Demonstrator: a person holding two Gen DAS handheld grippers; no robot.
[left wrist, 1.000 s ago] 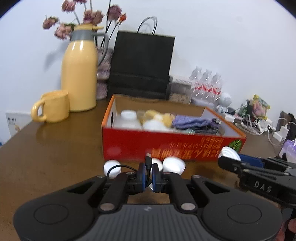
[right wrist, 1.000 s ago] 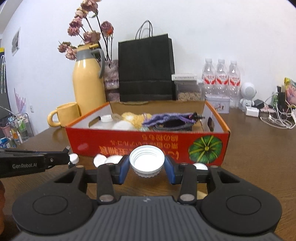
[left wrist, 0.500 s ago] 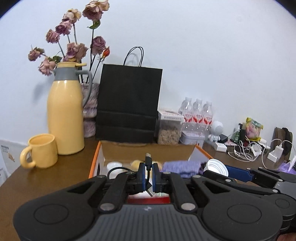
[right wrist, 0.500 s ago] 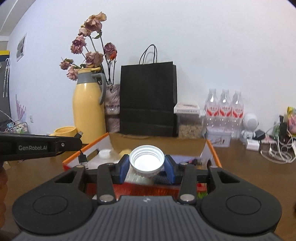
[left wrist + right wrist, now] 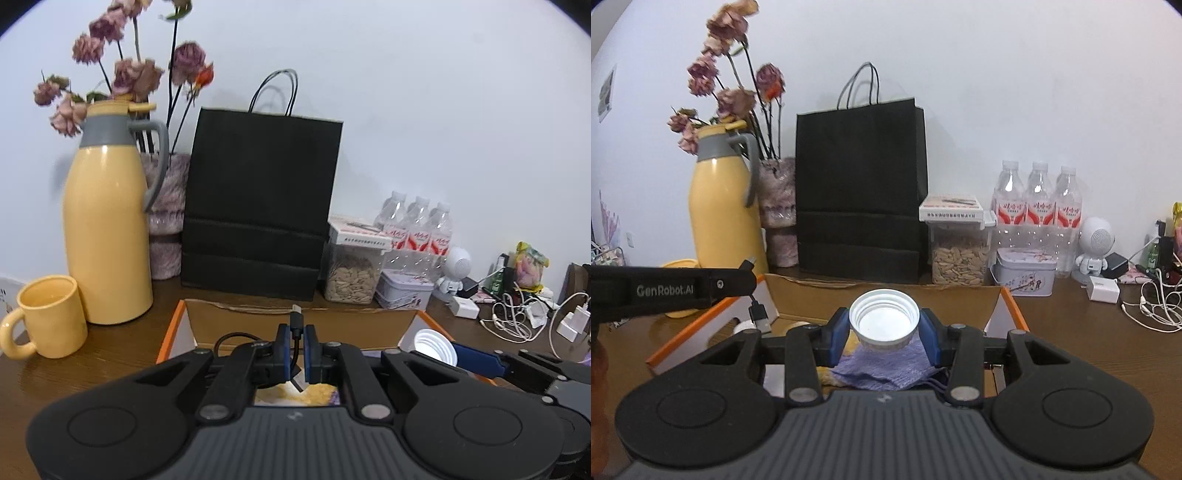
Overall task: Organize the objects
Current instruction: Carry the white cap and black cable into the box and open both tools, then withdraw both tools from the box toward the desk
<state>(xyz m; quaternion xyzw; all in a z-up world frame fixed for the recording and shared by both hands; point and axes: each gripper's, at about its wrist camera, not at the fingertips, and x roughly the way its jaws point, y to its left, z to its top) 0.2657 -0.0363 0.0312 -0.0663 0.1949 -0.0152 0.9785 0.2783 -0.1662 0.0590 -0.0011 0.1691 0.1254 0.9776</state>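
Just above box rim (image 5: pixel 879 286), right gripper (image 5: pixel 884 325) w/ cap (image 5: pixel 884 319), left gripper (image 5: pixel 295 352) w/ cable (image 5: pixel 296 325)

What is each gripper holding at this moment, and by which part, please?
The left gripper pinches a black USB cable just below its plug; the right gripper clamps a white bottle cap by its rim.
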